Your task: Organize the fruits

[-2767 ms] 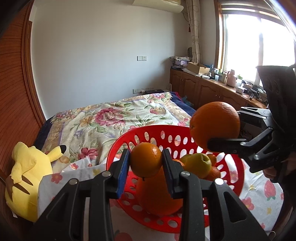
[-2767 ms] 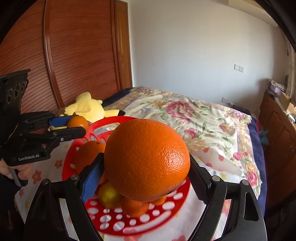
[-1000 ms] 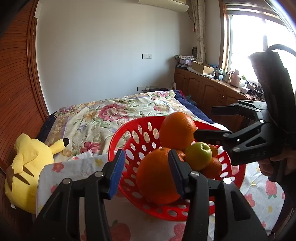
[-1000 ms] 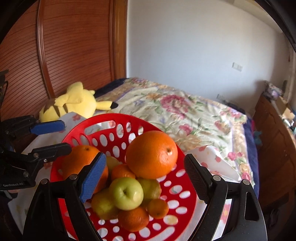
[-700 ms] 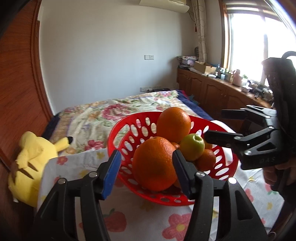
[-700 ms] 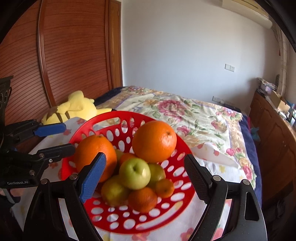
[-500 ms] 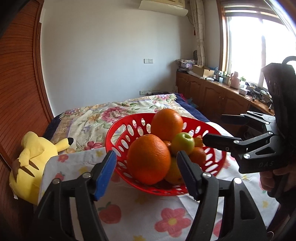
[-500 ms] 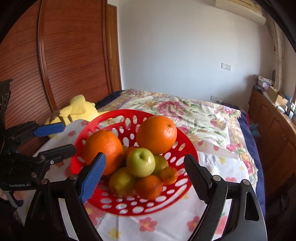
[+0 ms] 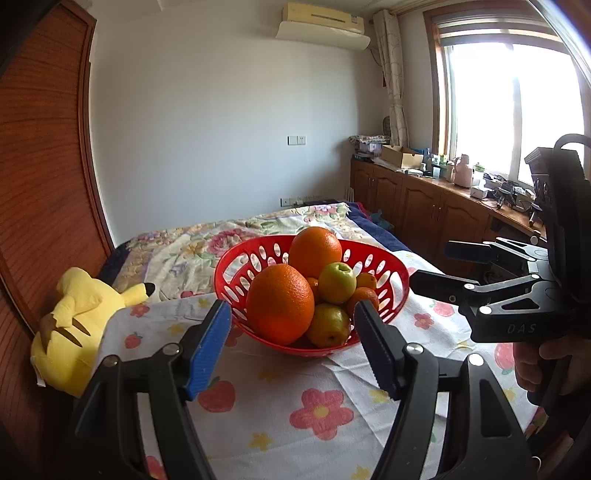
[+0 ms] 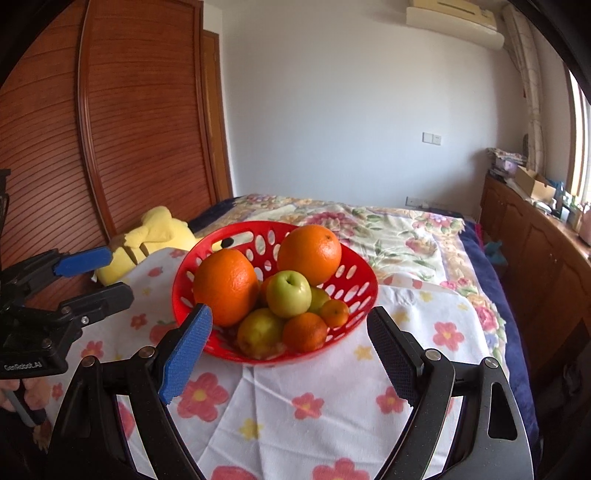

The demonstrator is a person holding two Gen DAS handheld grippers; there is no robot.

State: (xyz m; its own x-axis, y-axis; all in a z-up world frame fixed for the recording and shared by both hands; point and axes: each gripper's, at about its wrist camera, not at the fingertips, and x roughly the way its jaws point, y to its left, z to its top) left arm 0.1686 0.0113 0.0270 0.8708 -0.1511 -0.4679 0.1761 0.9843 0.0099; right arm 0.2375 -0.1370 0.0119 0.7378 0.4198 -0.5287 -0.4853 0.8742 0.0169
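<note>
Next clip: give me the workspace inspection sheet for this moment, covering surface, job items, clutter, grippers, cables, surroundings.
Surface: floral cloth over a bed, wrinkled.
Job's things: red basket on the cloth, holding two big oranges, a green apple, smaller oranges and yellowish fruit.
Clutter: yellow plush at the cloth's edge.
Grippers: left gripper open, empty; right gripper open, empty; both short of the basket.
Cables: nothing seen.
Surroundings: wooden wardrobe, cabinets under a window, wall air conditioner.
</note>
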